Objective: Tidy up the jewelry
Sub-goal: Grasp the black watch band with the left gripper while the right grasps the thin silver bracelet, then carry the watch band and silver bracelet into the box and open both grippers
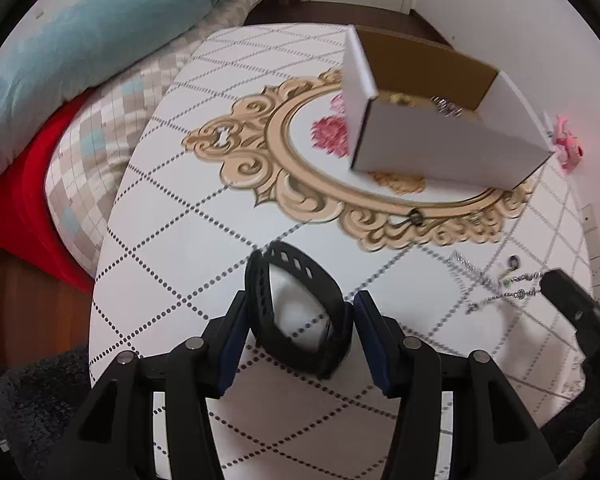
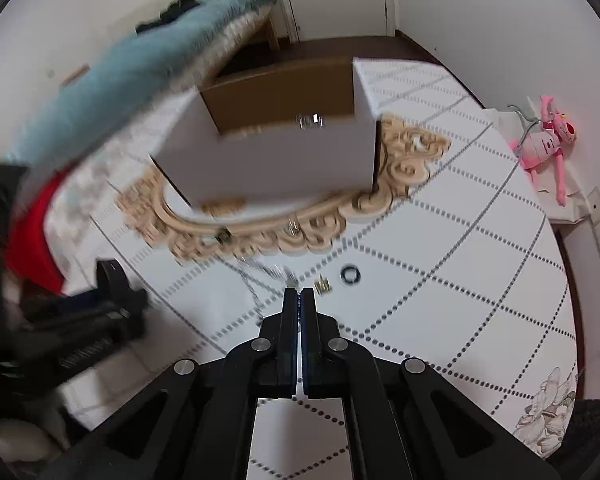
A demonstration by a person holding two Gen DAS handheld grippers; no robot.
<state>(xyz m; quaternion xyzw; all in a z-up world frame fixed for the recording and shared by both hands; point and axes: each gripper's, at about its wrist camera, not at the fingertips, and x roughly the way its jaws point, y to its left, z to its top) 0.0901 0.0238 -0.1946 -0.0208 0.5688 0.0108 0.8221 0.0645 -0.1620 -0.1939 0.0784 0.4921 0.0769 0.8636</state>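
My left gripper [image 1: 300,312] is shut on a black watch band [image 1: 296,308], held above the white patterned table [image 1: 172,216]. An open white cardboard box [image 1: 432,120] stands ahead, with gold and silver jewelry [image 1: 444,106] inside. The box also shows in the right wrist view [image 2: 276,148]. My right gripper [image 2: 299,294] is shut on a silver chain [image 2: 260,276] that trails left over the table. A small dark ring [image 2: 350,274] and a gold piece [image 2: 323,285] lie just beyond its tips. In the left wrist view the chain [image 1: 496,284] lies by the right gripper [image 1: 556,280].
A bed with a blue pillow [image 1: 80,40], checked quilt and red cloth [image 1: 20,208] borders the table's left side. A pink plush toy [image 2: 544,144] lies at the far right. More small pieces [image 2: 224,236] rest on the gold ornament print near the box.
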